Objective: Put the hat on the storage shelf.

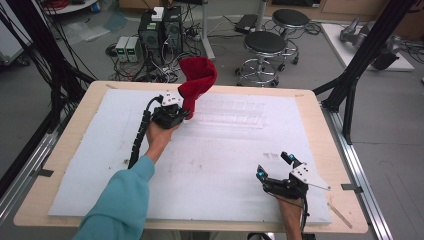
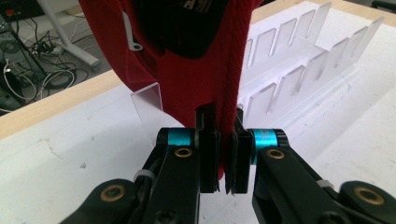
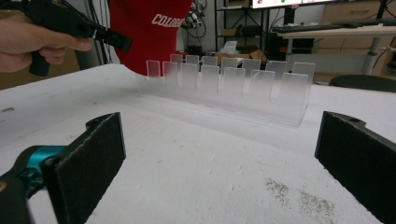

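The left gripper (image 2: 223, 154) has its jaws clenched on the red cap (image 1: 198, 80), held above the clear slotted rack's (image 1: 235, 114) left end on the bench (image 1: 60, 150); soft, light and floppy, it is probably best pinched at its stitched edge, while the right gripper (image 1: 274, 166) rests with jaws released.

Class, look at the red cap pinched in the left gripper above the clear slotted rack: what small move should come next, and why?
Probably lower the red cap a little toward the near-end slots of the clear rack. The left gripper is shut on the cap's edge, and the cap hangs over that end without sitting in a slot. The right gripper rests open on the white mat, well apart.
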A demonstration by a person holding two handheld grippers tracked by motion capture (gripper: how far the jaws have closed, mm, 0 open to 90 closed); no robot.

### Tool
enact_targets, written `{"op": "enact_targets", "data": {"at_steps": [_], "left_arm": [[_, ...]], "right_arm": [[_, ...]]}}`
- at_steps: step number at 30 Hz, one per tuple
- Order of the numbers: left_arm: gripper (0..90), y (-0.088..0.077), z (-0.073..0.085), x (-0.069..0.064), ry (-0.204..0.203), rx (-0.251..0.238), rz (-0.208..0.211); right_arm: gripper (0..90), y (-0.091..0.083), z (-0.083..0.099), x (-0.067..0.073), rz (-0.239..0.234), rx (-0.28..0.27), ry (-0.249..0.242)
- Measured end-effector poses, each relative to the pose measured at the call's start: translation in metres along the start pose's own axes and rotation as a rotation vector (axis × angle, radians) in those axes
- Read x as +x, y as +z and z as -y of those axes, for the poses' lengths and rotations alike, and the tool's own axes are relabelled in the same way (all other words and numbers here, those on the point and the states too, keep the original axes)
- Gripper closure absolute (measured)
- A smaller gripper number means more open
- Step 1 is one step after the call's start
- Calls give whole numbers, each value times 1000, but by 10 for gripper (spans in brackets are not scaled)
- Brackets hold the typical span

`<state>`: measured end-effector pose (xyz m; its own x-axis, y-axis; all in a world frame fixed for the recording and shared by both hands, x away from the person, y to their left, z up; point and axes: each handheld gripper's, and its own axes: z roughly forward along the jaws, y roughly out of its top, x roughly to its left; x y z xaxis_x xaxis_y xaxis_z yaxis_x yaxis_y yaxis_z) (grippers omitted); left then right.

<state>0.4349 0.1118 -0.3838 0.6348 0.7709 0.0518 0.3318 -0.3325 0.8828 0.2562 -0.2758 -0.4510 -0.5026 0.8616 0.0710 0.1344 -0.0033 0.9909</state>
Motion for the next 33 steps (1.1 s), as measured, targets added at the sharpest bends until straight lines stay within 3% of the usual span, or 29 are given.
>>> {"op": "enact_targets", "data": {"at_steps": [25, 30, 33], "left_arm": [[780, 0, 5, -4, 6, 3, 37], [656, -1, 6, -2, -5, 15, 14], [571, -5, 6, 1, -18, 9, 28]], "right_arm": [[6, -1, 2, 4, 30, -18, -26], [6, -2, 2, 4, 27, -20, -25], [6, -2, 2, 4, 27, -24, -21]]}}
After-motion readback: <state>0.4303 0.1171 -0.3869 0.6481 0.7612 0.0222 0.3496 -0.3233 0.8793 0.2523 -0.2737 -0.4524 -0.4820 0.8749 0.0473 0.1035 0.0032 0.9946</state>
